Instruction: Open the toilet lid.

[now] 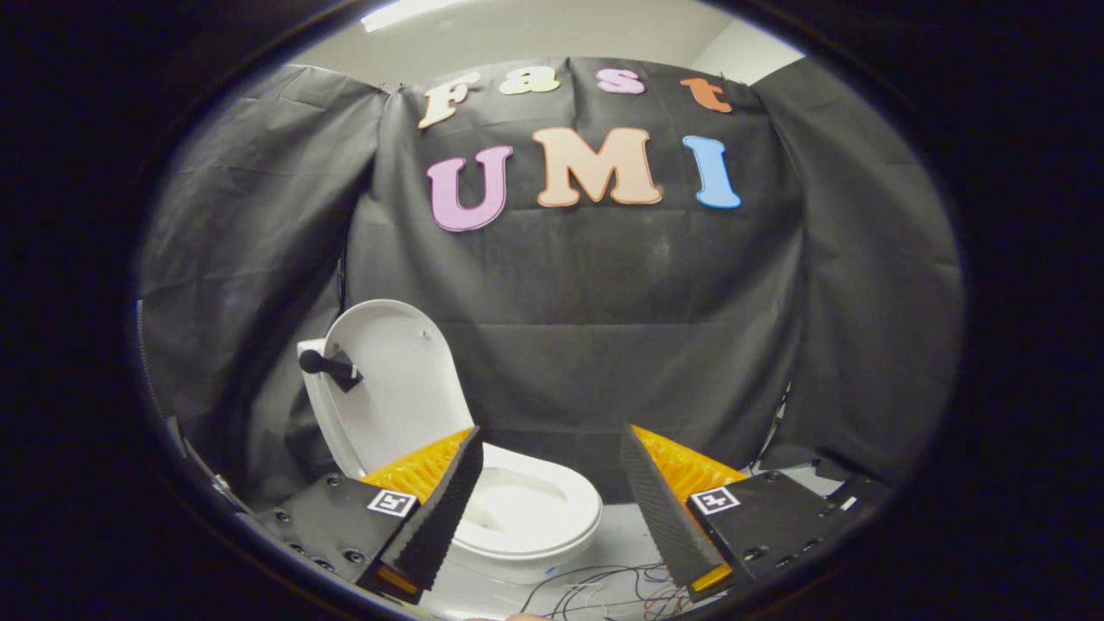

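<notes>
At the bottom of the frame the gripper (548,509) has its jaws spread wide with nothing between them. A tangle of thin wires (604,591) lies on the pale floor (621,539) just beneath. Just beyond the left finger, lower left of centre, sits the white toilet (535,517), bowl exposed. Its lid (392,379) already stands raised, leaning back against the black cloth wall (604,328), a dark knob handle (323,365) on its left edge. The opening looks done; only withdrawal seems left.

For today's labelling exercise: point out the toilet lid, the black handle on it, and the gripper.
toilet lid (405,379): gripper view, on its raised inner face.
black handle (323,365): gripper view, on its shaft.
gripper (552,457): gripper view, in the open gap between its fingertips.
</notes>
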The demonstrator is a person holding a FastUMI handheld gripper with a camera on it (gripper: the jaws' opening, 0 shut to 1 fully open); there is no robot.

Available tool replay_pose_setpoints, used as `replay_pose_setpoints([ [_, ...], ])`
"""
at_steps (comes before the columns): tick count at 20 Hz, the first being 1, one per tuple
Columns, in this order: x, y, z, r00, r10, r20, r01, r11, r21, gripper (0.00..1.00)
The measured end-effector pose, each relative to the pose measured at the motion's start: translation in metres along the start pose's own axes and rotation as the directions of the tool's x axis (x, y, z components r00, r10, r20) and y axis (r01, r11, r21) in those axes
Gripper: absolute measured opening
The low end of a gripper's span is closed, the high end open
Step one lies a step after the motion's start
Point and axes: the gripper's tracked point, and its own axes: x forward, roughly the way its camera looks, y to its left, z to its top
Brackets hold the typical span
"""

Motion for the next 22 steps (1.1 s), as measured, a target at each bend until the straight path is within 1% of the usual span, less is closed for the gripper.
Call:
replay_pose_setpoints([
  [3, 0.011, 0.007, -0.002, 1.000, 0.018, -0.011, -0.018, 1.000, -0.017, 0.99],
  [6, 0.016, 0.018, -0.005, 0.998, 0.053, -0.022, -0.054, 0.997, -0.051, 0.99],
  [8, 0.025, 0.036, 0.005, 0.994, 0.111, 0.021, -0.110, 0.993, -0.053, 0.99],
  [9, 0.032, 0.039, 0.012, 0.992, 0.115, 0.044, -0.113, 0.992, -0.049, 0.99],
  [12, 0.049, 0.052, 0.018, 0.995, 0.071, 0.077, -0.070, 0.997, -0.011, 1.00],
  [14, 0.058, 0.066, 0.028, 0.992, 0.038, 0.124, -0.041, 0.999, 0.022, 0.99],
  [16, 0.064, 0.076, 0.036, 0.985, -0.027, 0.170, 0.012, 0.996, 0.087, 0.99],
  [17, 0.067, 0.083, 0.039, 0.980, -0.052, 0.190, 0.028, 0.992, 0.127, 0.99],
  [20, 0.072, 0.102, 0.042, 0.960, -0.130, 0.247, 0.070, 0.969, 0.236, 0.94],
  [22, 0.073, 0.118, 0.039, 0.951, -0.164, 0.263, 0.085, 0.955, 0.286, 0.92],
])
